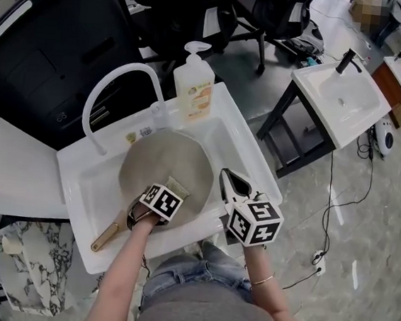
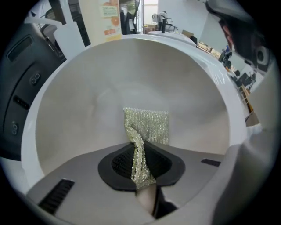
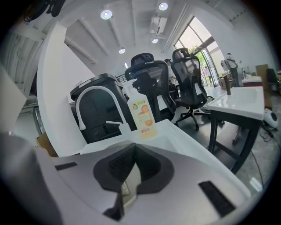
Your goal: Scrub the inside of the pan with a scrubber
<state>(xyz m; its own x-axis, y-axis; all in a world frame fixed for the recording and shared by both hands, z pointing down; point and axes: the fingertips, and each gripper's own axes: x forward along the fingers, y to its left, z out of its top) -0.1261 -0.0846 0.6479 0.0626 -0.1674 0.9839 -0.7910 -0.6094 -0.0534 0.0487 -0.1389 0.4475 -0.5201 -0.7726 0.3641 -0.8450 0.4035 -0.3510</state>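
At the left of the head view the white faucet (image 1: pixel 120 82) arches over the white sink (image 1: pixel 93 180). The pan (image 1: pixel 174 159) lies in that sink at frame centre. Its inside is a smooth, matt pale grey, and its golden-brown handle (image 1: pixel 110 234) points to the lower left.

Your left gripper (image 1: pixel 171 191) reaches into the pan from the lower edge. In the left gripper view its jaws are clamped on the scrubber (image 2: pixel 148 126), a glittery yellow-green mesh pad. The pad's pinched corner is twisted between the jaws and the rest lies flat against the pan's grey wall.

A soap bottle (image 1: pixel 194 84) with an orange label stands on the sink's back rim, just above the pan.

Further right, your right gripper (image 1: pixel 226 177) hovers over the sink's right rim, clear of the pan. Its jaws are drawn together at the tips with nothing between them.

A second sink (image 1: pixel 339 99) stands at upper right.
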